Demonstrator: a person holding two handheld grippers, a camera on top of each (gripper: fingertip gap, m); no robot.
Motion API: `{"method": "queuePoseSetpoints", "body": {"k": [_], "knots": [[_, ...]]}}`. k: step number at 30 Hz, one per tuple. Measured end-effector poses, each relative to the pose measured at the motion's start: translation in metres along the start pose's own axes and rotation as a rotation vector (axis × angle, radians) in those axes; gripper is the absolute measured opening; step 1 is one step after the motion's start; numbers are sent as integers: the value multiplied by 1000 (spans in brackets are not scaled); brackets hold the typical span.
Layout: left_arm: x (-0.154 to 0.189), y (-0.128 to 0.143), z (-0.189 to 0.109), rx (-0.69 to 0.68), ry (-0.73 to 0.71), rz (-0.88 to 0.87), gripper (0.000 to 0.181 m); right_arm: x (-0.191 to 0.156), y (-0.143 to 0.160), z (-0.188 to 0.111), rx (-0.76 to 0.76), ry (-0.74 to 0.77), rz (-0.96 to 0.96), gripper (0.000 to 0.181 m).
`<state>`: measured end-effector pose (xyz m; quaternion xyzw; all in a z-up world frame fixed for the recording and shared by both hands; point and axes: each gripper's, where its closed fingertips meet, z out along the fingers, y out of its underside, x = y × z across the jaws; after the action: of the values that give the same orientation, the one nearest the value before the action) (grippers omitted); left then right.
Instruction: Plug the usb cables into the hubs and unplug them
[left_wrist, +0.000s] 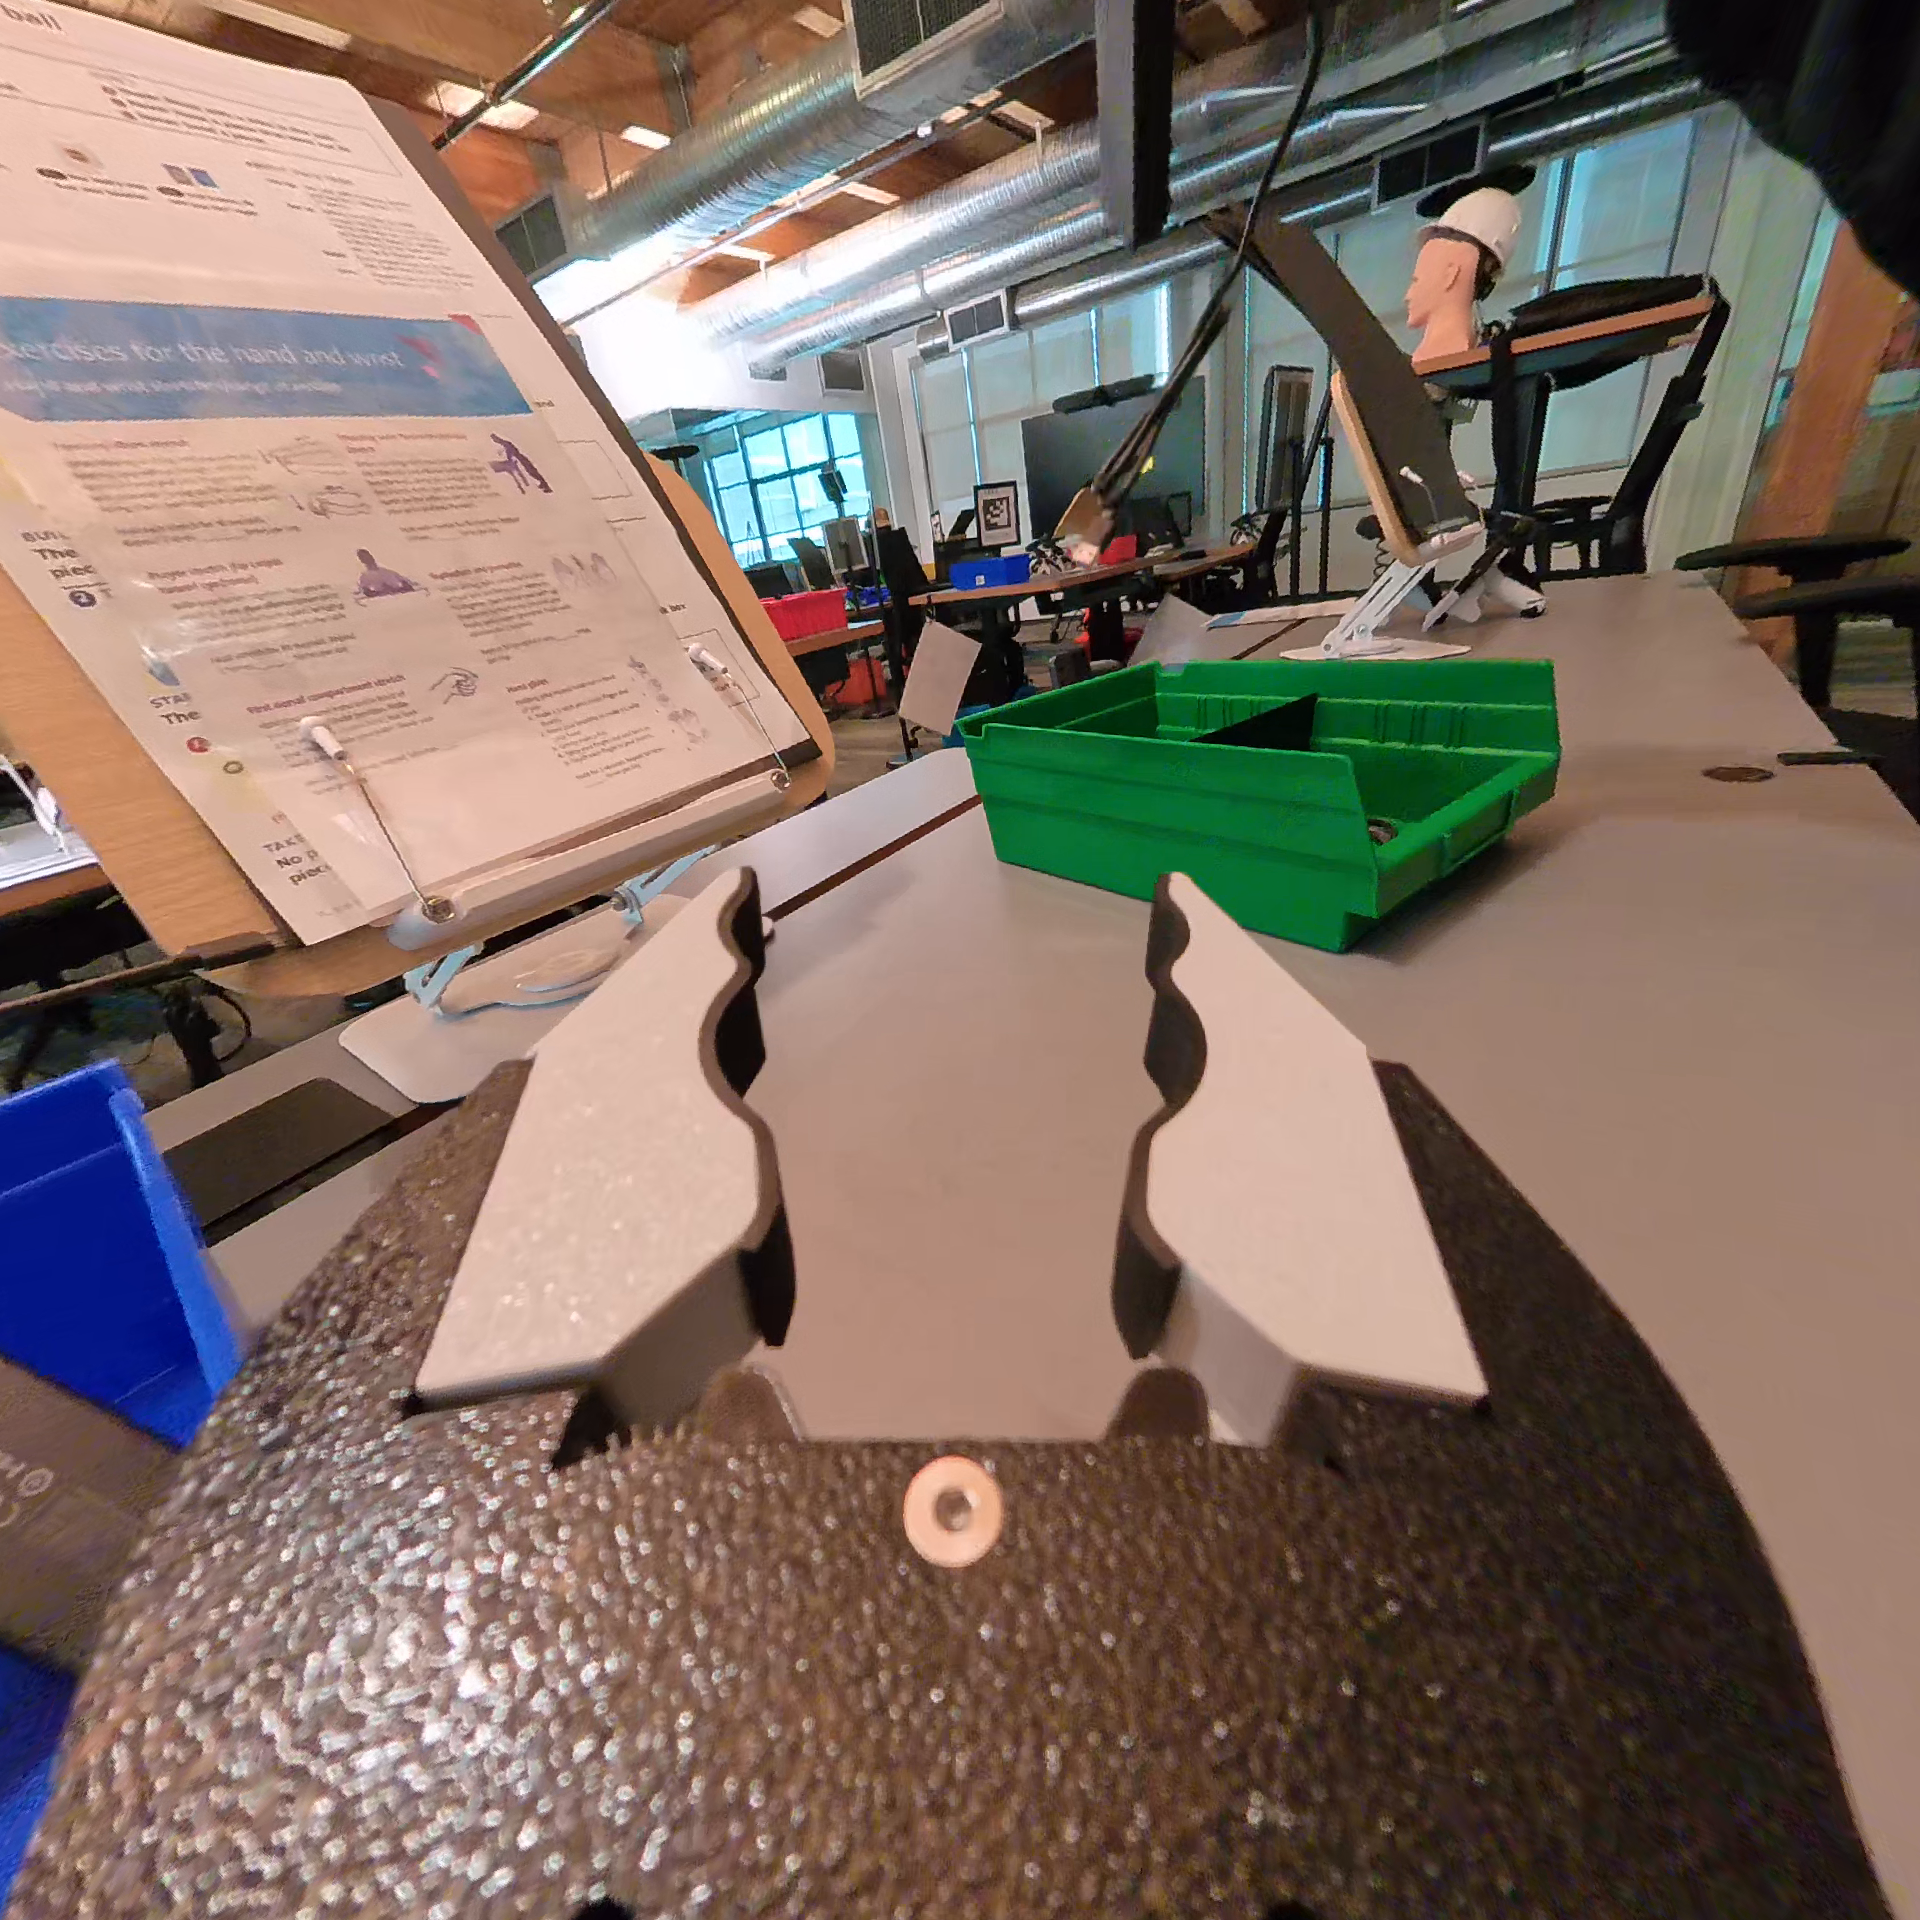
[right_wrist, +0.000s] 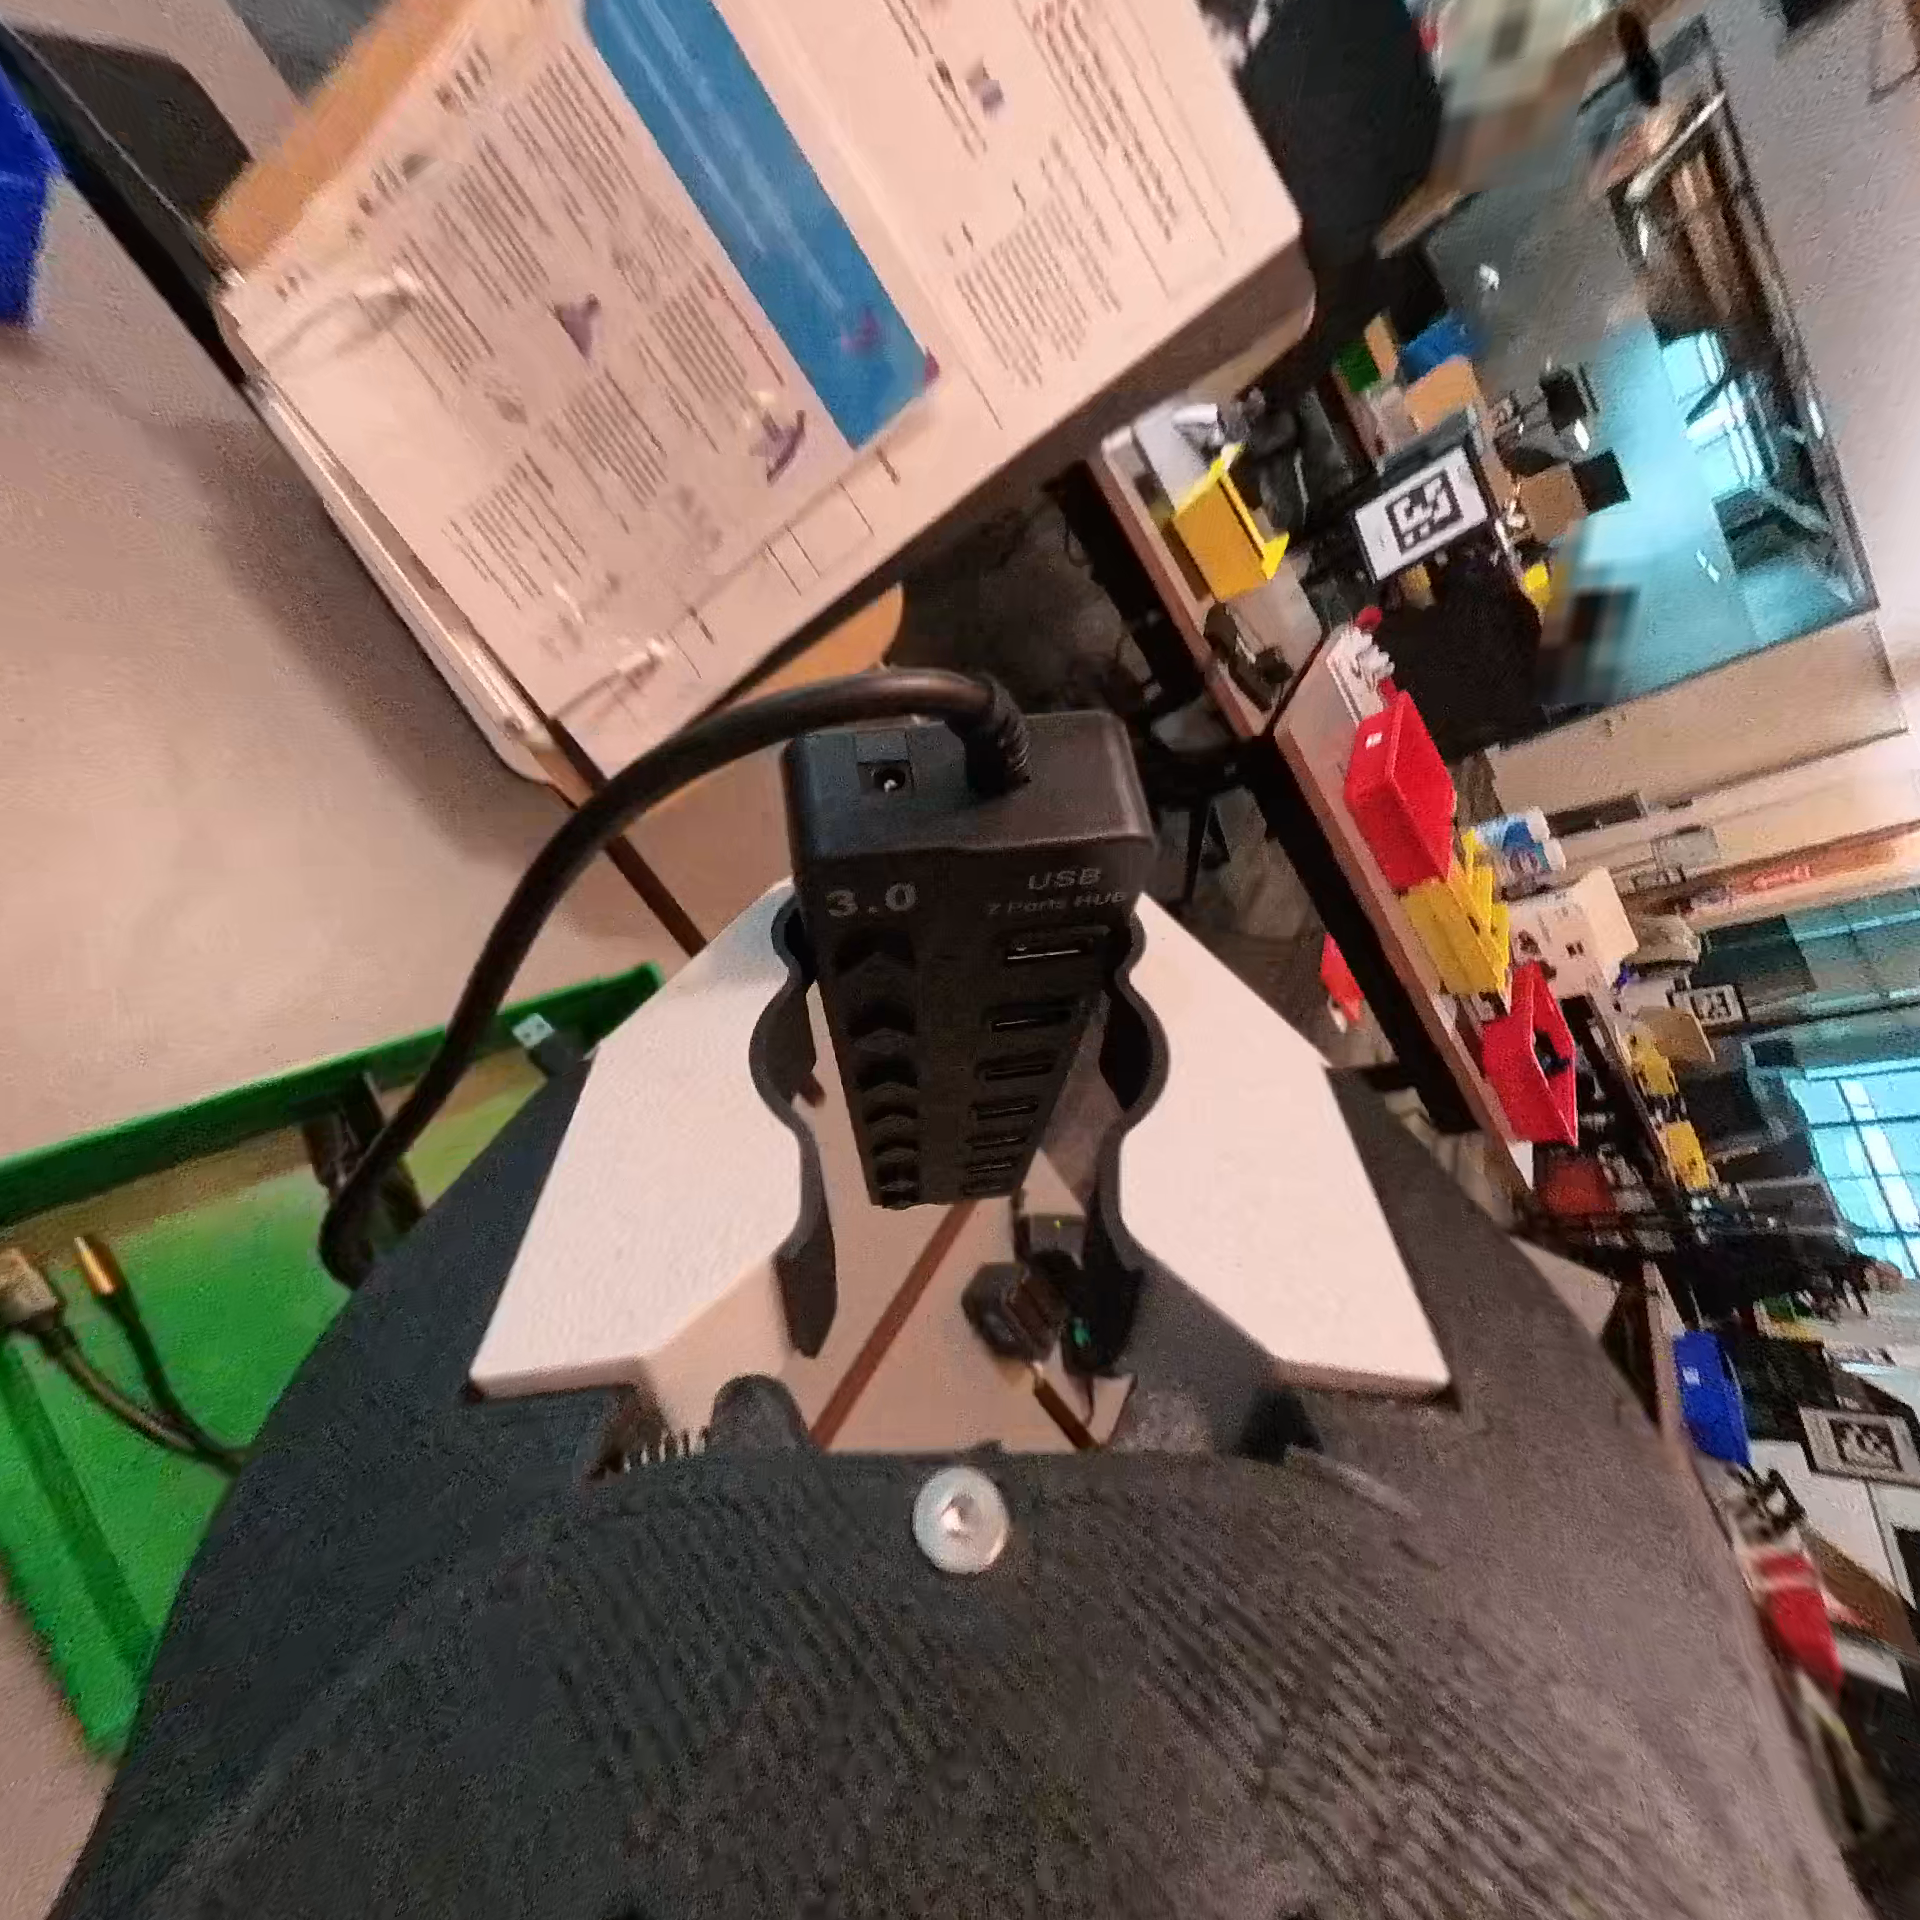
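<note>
My right gripper (right_wrist: 961, 935) is shut on a black multi-port USB hub (right_wrist: 966, 997) and holds it up in the air, ports facing the camera. The hub's own black cable (right_wrist: 540, 894) loops left and down toward a green bin (right_wrist: 208, 1299); a USB plug (right_wrist: 535, 1034) shows near the bin's rim. More cable ends (right_wrist: 31, 1288) lie in the bin. My left gripper (left_wrist: 958, 904) is open and empty, low over the grey table (left_wrist: 1558, 1143). In the left wrist view a black cable with a USB plug (left_wrist: 1086, 535) hangs in the air above the green bin (left_wrist: 1247, 810).
A wooden document stand with printed sheets (left_wrist: 364, 520) stands at the left, also in the right wrist view (right_wrist: 727, 312). A blue bin (left_wrist: 94, 1247) is close on the left. A second stand (left_wrist: 1392, 488) is beyond the green bin.
</note>
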<state>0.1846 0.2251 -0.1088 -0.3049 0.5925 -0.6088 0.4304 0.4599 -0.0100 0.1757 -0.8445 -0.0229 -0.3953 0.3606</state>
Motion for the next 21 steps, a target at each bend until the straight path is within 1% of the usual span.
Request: {"method": "queuePoseSetpoints", "body": {"k": [2,4,6,8,10,13,15,17,20,21], "knots": [[2,0,1,4,10,-4,72,0,28,18,-100,-14,-3,55],[6,-2,1,11,23,-3,71,-12,58,41,-179,-26,-25,54],[9,-1,2,6,33,5,71,-33,88,66,-237,-56,-40,54],[11,0,3,-3,42,14,71,-62,114,90,-282,-122,-43,54],[12,0,3,-3,50,14,71,-85,134,110,-313,-171,-24,54],[11,0,2,2,49,10,69,-127,155,124,-371,-359,29,54],[11,-1,2,6,53,6,68,-145,164,131,-412,-441,90,54],[13,-1,3,3,58,8,67,-158,182,136,-519,-482,107,54],[16,1,4,-10,77,7,67,-166,218,142,-753,-459,69,53],[17,1,5,-11,80,10,67,-169,228,145,-811,-451,55,53]]}}
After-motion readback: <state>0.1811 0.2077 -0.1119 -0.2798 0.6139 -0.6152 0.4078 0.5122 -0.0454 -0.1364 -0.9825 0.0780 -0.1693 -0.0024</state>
